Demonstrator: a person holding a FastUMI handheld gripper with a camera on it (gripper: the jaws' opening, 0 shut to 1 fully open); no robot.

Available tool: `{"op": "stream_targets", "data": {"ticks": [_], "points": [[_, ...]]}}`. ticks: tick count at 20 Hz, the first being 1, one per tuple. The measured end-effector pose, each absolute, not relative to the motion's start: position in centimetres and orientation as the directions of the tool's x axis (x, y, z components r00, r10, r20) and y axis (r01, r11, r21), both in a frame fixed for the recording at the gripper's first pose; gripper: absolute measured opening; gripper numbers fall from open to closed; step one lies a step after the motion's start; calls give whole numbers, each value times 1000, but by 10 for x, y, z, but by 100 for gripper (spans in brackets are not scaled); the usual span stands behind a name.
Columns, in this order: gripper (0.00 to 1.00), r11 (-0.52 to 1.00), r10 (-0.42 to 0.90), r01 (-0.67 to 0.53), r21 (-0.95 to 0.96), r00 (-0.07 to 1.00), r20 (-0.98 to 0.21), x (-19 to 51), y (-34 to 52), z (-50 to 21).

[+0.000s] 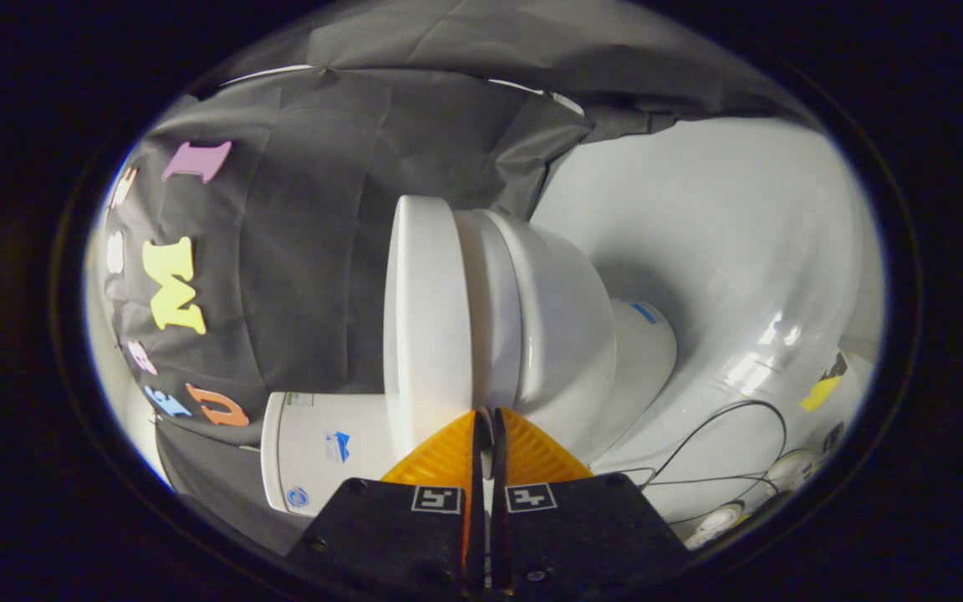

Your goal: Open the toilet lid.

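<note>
My tool nearly closed, gripping nothing, tips at the toilet lid edge, tank beside, cables on floor

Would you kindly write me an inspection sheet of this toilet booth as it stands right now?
Surface: glossy white floor, with reflections.
Job's things: white toilet; its lid lies shut on the seat; tank beside it.
Clutter: round white items on the floor, too blurred to name.
Grippers: gripper with fingers nearly together, tips at the lid's edge; whether they pinch it cannot be told.
Cables: thin black cable looping on the floor.
Surroundings: black cloth wall behind the toilet.
</note>
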State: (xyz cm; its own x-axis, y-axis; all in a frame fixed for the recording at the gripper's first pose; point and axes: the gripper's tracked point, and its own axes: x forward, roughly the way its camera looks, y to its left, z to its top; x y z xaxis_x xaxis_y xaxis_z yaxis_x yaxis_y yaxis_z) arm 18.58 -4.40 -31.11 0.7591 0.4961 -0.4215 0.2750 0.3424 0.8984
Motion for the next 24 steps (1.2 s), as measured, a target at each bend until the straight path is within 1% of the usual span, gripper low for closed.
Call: {"op": "stream_targets", "data": {"ticks": [5,13,17,20,24], "points": [[4,385,481,243,890,771,-418,185,-37,-290],[4,462,435,230,856,782,-445,181,-29,-256],[4,486,425,200,850,796,-431,179,-21,-236],[3,551,395,180,815,804,-444,177,-15,-220],[4,598,379,149,787,813,-442,174,-3,-195]]}}
